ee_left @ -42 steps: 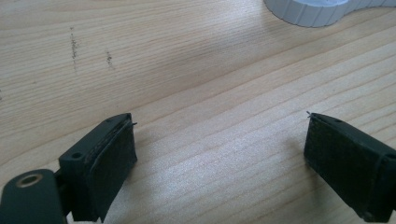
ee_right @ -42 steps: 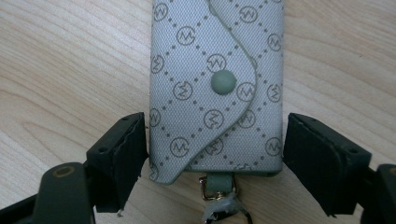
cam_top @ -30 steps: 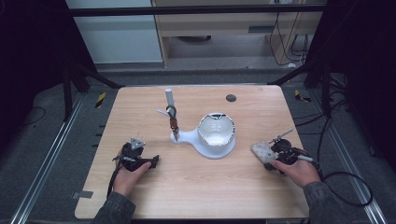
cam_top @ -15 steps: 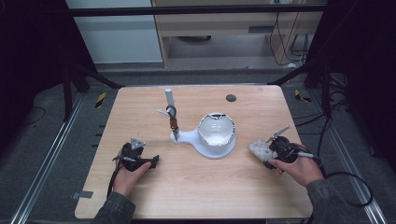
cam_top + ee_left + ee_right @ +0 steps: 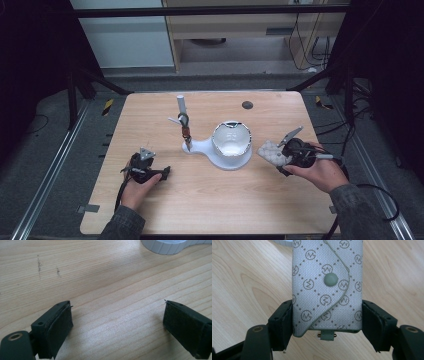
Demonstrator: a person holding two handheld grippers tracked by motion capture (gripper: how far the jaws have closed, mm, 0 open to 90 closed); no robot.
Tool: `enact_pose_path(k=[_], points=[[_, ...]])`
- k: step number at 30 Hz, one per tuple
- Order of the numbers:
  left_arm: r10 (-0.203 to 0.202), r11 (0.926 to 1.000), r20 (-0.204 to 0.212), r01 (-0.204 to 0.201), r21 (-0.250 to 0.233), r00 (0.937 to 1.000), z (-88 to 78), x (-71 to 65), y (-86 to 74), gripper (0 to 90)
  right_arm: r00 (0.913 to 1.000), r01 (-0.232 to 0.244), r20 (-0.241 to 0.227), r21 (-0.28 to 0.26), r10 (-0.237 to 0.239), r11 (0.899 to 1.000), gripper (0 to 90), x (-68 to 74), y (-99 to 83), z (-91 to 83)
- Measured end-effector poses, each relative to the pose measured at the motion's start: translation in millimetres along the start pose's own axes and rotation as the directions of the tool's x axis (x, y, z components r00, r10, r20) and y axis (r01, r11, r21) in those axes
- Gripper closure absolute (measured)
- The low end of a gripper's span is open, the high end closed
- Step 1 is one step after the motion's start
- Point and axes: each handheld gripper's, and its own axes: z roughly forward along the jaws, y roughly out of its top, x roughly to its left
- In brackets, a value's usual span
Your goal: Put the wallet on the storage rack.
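Pale wood grain runs across the rectangular table (image 5: 210,210), where in the high view the right gripper (image 5: 280,152) near the right edge grips a small grey quilted key pouch (image 5: 270,151), just beside a white bowl-shaped stand with a flat base (image 5: 230,145) at the table's middle. A thin white post with a clip (image 5: 183,120) rises from that base's left end. Toward the left edge the left gripper (image 5: 162,172) rests on the wood. In the left gripper view its black jaws stand wide apart over bare table, holding nothing. In the right gripper view the jaws, which have just been closing, clamp the monogrammed pouch's sides below its round snap button (image 5: 330,279).
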Motion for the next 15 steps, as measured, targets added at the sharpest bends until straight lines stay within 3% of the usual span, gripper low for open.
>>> enact_pose_path(k=[15], points=[[0.000,1.0000,0.001,0.000,-0.001,1.0000,0.1,0.0,-0.1,7.9,0.9938,0.109,0.024,-0.039,-0.109,0.993,31.2,9.6,39.4,-30.7]])
